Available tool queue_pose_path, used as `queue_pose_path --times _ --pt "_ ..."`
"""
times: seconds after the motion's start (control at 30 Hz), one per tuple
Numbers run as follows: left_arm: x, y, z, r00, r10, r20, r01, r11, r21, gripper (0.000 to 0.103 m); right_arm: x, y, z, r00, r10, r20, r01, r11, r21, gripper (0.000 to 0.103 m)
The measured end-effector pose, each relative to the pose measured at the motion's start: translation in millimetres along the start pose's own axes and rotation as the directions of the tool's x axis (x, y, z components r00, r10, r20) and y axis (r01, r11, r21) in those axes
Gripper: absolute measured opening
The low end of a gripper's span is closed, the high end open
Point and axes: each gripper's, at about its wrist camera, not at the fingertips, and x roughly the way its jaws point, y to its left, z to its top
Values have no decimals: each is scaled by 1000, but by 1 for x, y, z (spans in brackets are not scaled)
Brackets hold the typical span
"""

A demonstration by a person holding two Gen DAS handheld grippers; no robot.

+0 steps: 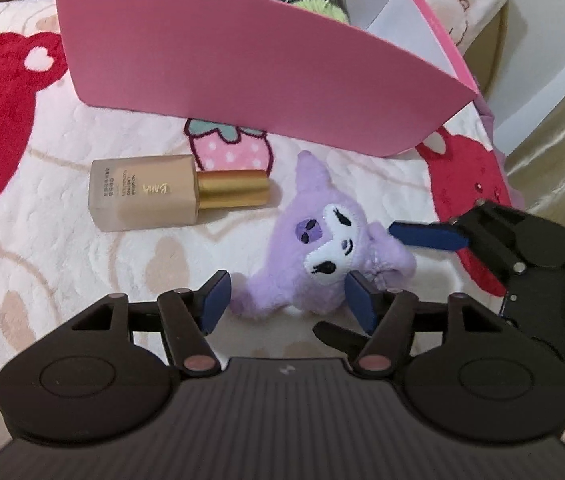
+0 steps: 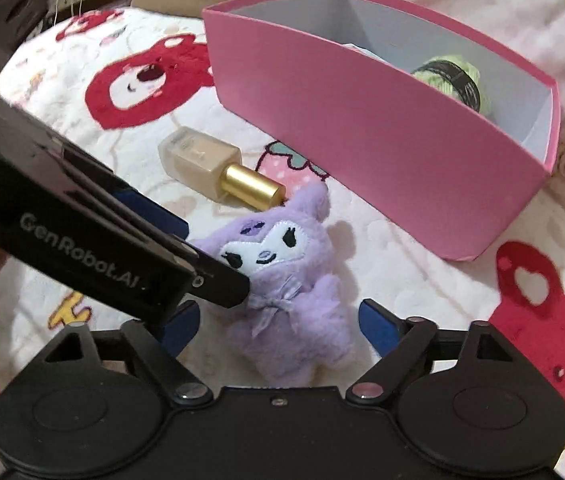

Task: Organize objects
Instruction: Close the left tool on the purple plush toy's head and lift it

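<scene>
A small purple plush toy with a white embroidered face [image 1: 322,240] lies on a cream fleece blanket printed with red bears and pink strawberries [image 1: 42,240]. It sits just near of a tall pink cardboard box with a white interior [image 1: 242,68], apart from the box wall.

In the left wrist view the left gripper [image 1: 288,300] has its blue-padded jaws spread wide. The plush sits at the mouth of the gap, its lower body between the two finger tips, nearer the right-hand finger, and its head reaching beyond them toward the far side. I cannot tell whether either pad touches the fur.

In the right wrist view the right gripper [image 2: 274,320] also has its jaws wide apart, and the plush's [image 2: 282,292] body and ribbon bow lie between the two blue pads, with its head past the tips. The left gripper crosses in from the left of this view and its dark finger overlaps the plush's head.

A frosted beige foundation bottle with a gold cylindrical cap [image 1: 170,192] lies on its side on the blanket, left of the plush and near the box, its cap pointing right. In the right wrist view the cap end comes just beside the plush's ear.

Inside the box lies a light green ball of yarn with a black paper band [image 2: 454,80], toward its right end, and beside it a white item that is mostly hidden.
</scene>
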Motion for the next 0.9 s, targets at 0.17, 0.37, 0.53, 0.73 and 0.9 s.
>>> queue_pose_path --times 0.17,0.37,0.53,0.73,0.9 --pt "-8 3 3 998 -28 63 31 998 -49 63 -3 -12 0 999 23 -22 -19 984 177 63" --pt "-9 7 5 996 -47 73 55 992 -114 66 -4 -32 -11 997 34 -76 6 883 470 58" --pt "-7 1 0 994 -90 69 97 989 -111 59 -4 -36 -24 995 80 -59 -24 764 644 57" --pt "3 10 -3 987 -155 40 160 973 -169 39 -3 -24 -31 982 185 -35 -113 725 679 51" --pt "9 7 -5 991 -130 28 133 979 -155 43 -7 21 -13 989 -97 -115 136 906 401 68"
